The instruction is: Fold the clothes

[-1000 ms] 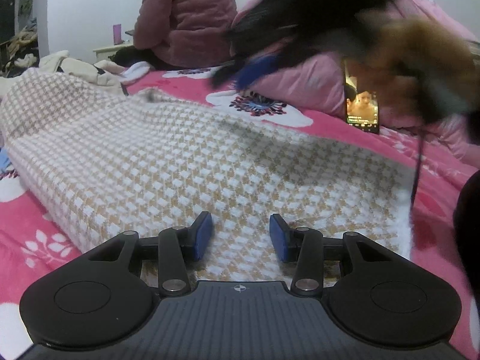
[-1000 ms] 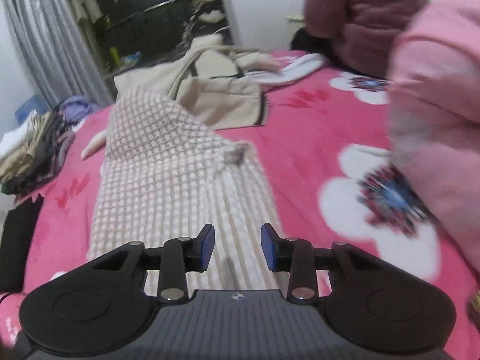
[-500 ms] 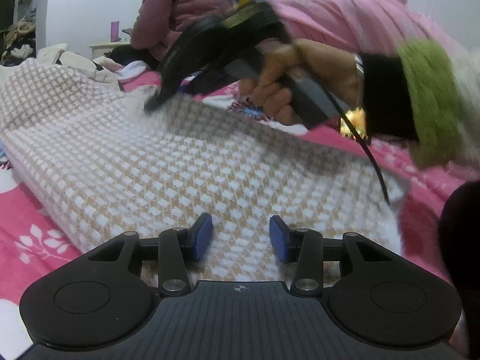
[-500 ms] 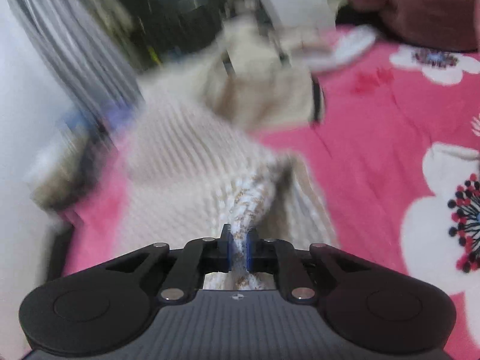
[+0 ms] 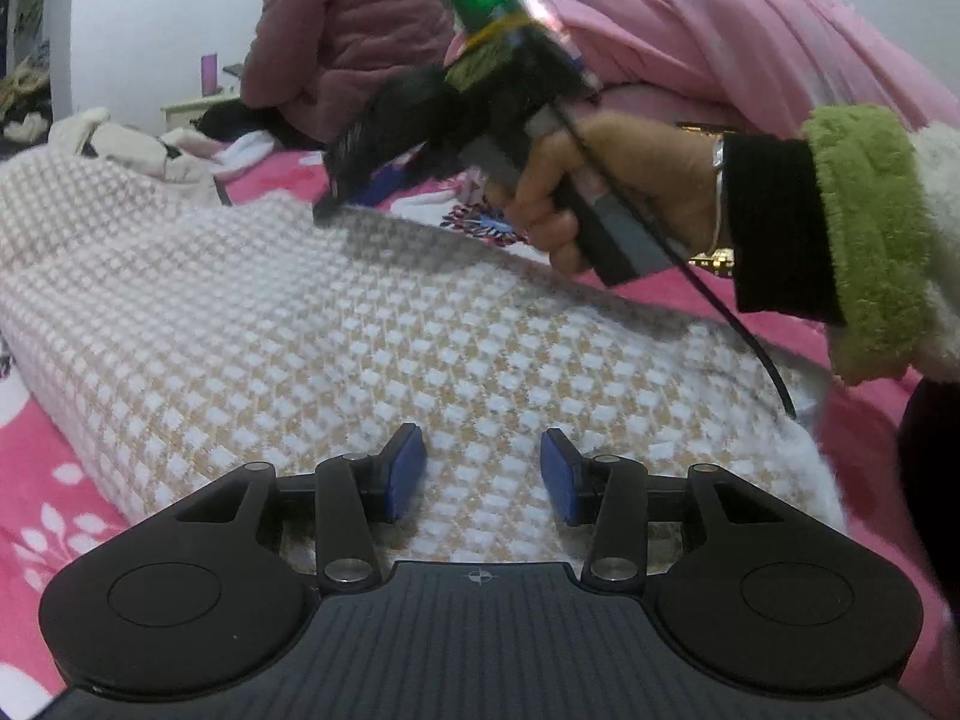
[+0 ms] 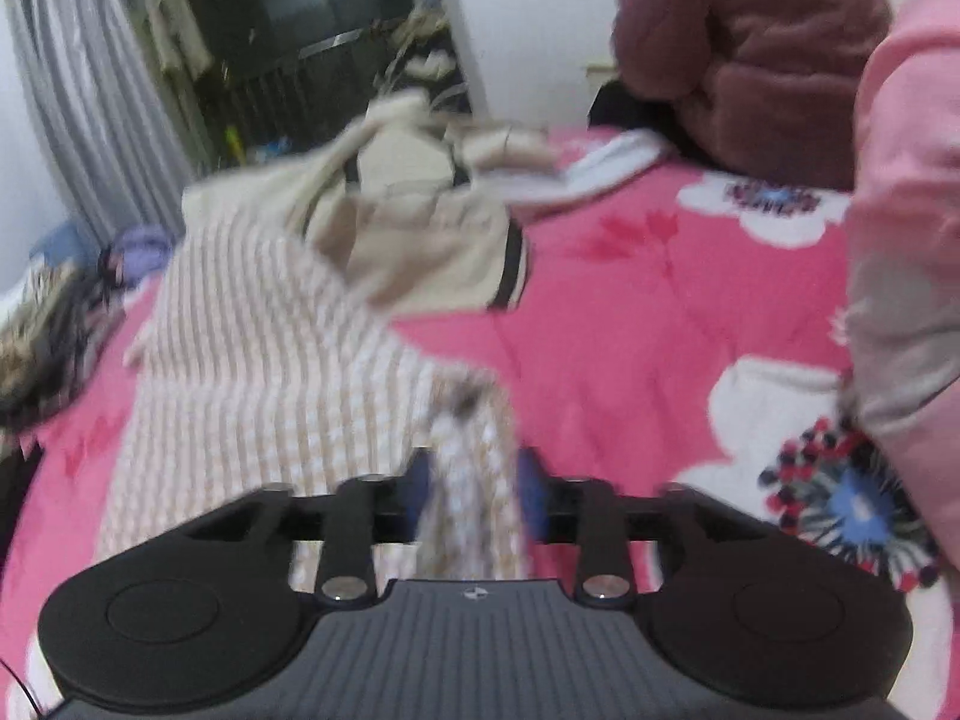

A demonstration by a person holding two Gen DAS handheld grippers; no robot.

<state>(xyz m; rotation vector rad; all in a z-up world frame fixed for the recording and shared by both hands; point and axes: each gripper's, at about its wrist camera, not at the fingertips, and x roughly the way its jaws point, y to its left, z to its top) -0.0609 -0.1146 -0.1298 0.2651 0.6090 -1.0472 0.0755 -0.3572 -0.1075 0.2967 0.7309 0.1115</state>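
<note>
A beige-and-white checked knit garment (image 5: 360, 324) is spread across a pink floral bedspread (image 6: 648, 324), and it fills most of the left wrist view. The left gripper (image 5: 483, 474) is held low over the near edge of this garment with its blue pads set wide apart and nothing between them. Farther across the fabric, the right gripper (image 5: 354, 180) is seen from the side, its nose lowered to the far edge of the garment and its handle gripped by a hand (image 5: 606, 192) in a green fleece cuff (image 5: 864, 240); a black cable trails from the handle. In the right wrist view, which is blurred, a raised ridge of the checked knit is seen between the right gripper's pads (image 6: 474, 486); the pads stand somewhat apart, and whether the fold is pinched or only lying between them cannot be told. A cream garment with dark trim (image 6: 420, 228) lies crumpled beyond the knit, touching its far end. A seated person in a mauve quilted jacket (image 6: 744, 36) is at the far side of the bed, and pink bedding (image 5: 690, 42) is heaped to the right.
</note>
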